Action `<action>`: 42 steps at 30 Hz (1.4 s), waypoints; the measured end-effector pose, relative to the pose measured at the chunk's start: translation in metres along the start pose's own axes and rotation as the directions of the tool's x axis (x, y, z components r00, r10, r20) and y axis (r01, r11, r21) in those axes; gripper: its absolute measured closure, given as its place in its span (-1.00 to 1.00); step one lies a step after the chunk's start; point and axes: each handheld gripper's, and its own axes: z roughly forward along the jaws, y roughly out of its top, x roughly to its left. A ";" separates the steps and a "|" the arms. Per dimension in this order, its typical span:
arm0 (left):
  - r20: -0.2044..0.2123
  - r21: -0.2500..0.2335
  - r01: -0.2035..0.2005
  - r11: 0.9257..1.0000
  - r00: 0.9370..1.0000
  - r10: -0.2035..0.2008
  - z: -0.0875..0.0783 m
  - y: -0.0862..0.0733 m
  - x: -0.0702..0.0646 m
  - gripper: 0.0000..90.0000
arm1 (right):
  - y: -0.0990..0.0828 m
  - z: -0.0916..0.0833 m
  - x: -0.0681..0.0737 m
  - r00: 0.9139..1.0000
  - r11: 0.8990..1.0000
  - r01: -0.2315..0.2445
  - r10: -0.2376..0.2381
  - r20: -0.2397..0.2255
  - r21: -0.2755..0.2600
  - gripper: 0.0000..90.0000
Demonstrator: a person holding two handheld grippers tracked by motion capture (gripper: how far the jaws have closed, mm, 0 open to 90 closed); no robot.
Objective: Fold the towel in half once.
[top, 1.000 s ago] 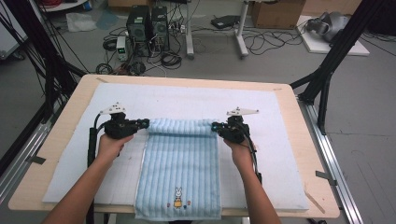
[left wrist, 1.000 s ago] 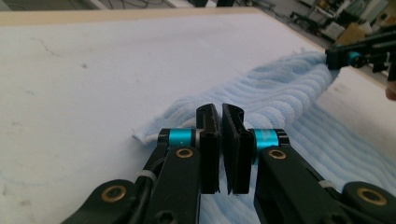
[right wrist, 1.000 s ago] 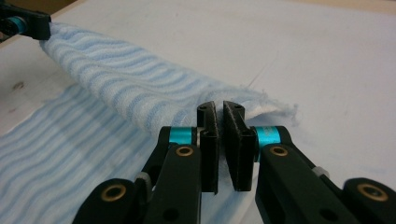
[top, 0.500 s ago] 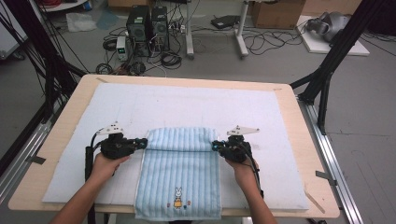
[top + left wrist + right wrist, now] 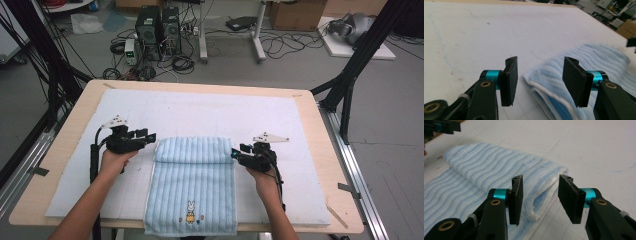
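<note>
A light blue striped towel with a small rabbit picture lies on the white mat. Its far end is folded back over itself into a band. My left gripper sits at the band's left end. Its jaws have just been opening and stand open, with the folded corner lying loose ahead between them. At the band's right end, my right gripper has also just been opening. It is open, and the fold's edge lies untouched between its pads.
The mat covers most of a wooden table. Black frame posts stand at both sides. Computer towers, cables and a cardboard box are on the floor beyond the far edge.
Both grippers drew the towel's far edge toward the person, laying the fold down. Both then opened and let go. The left gripper shifted slightly away from the towel.
</note>
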 end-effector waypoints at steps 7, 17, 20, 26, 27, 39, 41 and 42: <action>-0.076 0.115 0.018 0.993 0.997 -0.009 0.043 0.004 0.003 0.02 | 0.000 0.000 -0.002 1.000 1.000 -0.006 0.006 -0.011 -0.003 0.18; -0.118 0.221 -0.146 0.964 0.977 0.175 0.052 -0.005 -0.008 0.29 | -0.001 0.002 -0.002 1.000 1.000 -0.006 0.006 -0.015 0.012 0.16; -0.086 0.232 -0.201 0.952 0.970 0.226 0.052 -0.006 -0.014 0.64 | -0.001 0.002 -0.002 1.000 1.000 0.005 -0.004 -0.007 0.010 0.14; -0.080 0.230 -0.202 0.952 0.971 0.226 0.052 -0.006 -0.016 0.90 | 0.002 0.004 -0.001 1.000 1.000 0.004 -0.004 -0.009 0.010 0.13; -0.082 0.221 -0.194 0.956 0.973 0.216 0.052 -0.005 -0.016 0.90 | 0.004 0.005 -0.001 1.000 1.000 0.007 -0.007 -0.007 0.008 0.13; -0.052 0.126 -0.104 0.987 0.992 0.111 0.043 0.002 -0.009 0.90 | 0.034 0.049 -0.024 0.998 0.995 -0.033 0.027 0.065 0.092 0.22; -0.051 0.118 -0.095 0.988 0.993 0.102 0.043 0.002 -0.008 0.90 | 0.038 0.059 -0.025 0.996 0.991 -0.033 0.022 0.087 0.128 0.25; -0.050 0.115 -0.091 0.989 0.994 0.097 0.044 0.002 -0.008 0.90 | 0.039 0.064 -0.025 0.996 0.989 -0.032 0.018 0.092 0.144 0.25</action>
